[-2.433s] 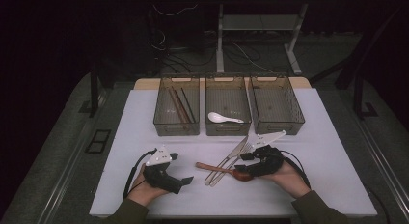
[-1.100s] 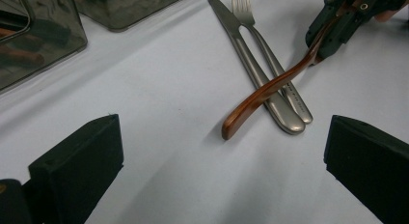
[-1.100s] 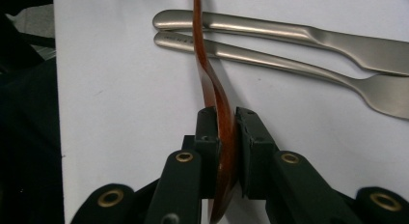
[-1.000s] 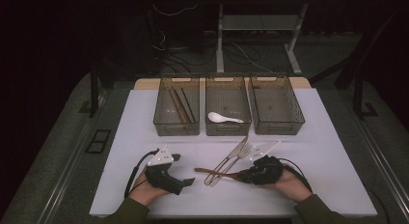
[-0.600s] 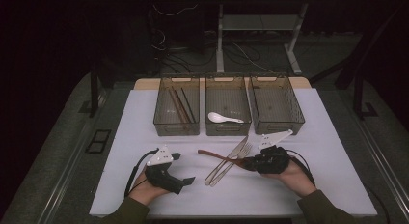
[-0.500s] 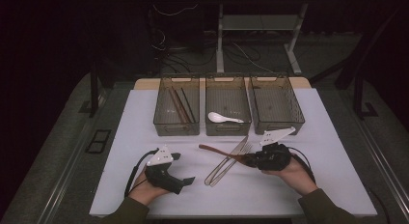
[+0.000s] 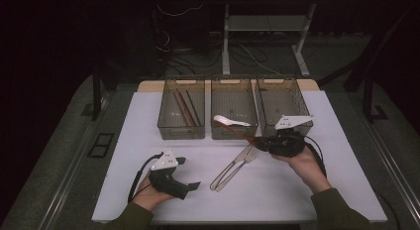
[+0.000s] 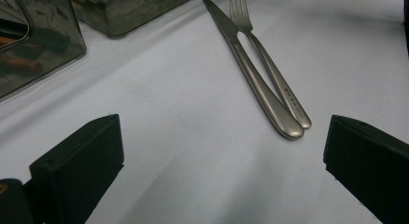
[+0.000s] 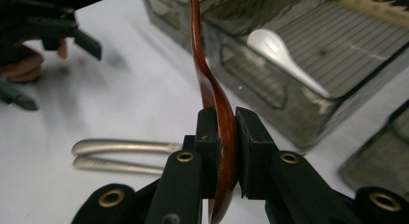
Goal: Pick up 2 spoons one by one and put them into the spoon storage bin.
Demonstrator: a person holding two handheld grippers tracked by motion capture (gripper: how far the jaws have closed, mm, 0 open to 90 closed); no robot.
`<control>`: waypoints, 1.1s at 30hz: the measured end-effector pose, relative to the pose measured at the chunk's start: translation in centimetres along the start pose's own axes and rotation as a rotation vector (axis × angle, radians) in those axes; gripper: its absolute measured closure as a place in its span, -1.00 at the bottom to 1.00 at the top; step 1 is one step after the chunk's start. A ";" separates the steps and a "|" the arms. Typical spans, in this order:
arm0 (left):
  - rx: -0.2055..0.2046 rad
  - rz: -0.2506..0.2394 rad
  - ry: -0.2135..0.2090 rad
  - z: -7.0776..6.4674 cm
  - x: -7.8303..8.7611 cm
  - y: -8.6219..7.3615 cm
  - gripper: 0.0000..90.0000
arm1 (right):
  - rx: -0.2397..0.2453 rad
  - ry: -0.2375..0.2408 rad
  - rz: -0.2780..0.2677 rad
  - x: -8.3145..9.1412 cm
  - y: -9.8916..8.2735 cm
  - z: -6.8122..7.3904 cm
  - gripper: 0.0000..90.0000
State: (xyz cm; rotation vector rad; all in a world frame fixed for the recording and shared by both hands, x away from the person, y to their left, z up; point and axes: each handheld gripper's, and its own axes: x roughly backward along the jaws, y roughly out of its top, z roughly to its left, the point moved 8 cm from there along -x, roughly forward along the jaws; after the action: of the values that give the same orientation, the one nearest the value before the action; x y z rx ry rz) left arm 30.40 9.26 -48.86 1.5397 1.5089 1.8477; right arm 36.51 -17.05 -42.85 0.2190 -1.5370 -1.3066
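Right hand-held gripper (image 9: 223,137) is clamped narrow on the bowl end of a wooden spoon (image 9: 212,84), held off the counter (image 7: 148,141) with its handle reaching toward the middle bin (image 7: 233,133), where a white spoon (image 7: 232,121) lies. Left hand-held gripper (image 8: 217,166) sits low over the counter, jaws wide with nothing between them, near a knife (image 8: 251,79) and fork (image 8: 270,69) lying side by side.

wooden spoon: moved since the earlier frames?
Yes. The wooden spoon, clamped in the right gripper, has lifted off the table and swung toward the middle bin.
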 end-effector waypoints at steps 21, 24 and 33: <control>0.008 -0.005 -0.003 -0.1 0.0 0.0 -1.00 | -0.095 -0.182 -0.008 -4.0 5.5 -5.6 0.78; 0.007 -0.005 -0.003 -0.2 0.0 0.0 -1.00 | -0.100 -0.193 0.011 -5.0 5.7 -6.1 0.77; 0.008 -0.006 -0.005 -0.2 -0.1 0.0 -1.00 | -0.126 -0.211 0.057 -6.6 4.9 -7.2 0.73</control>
State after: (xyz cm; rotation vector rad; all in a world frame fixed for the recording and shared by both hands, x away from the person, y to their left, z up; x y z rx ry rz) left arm 30.28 9.11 -48.83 1.5412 1.5183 1.8353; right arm 47.19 -14.98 -43.87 -0.0447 -1.6167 -1.4108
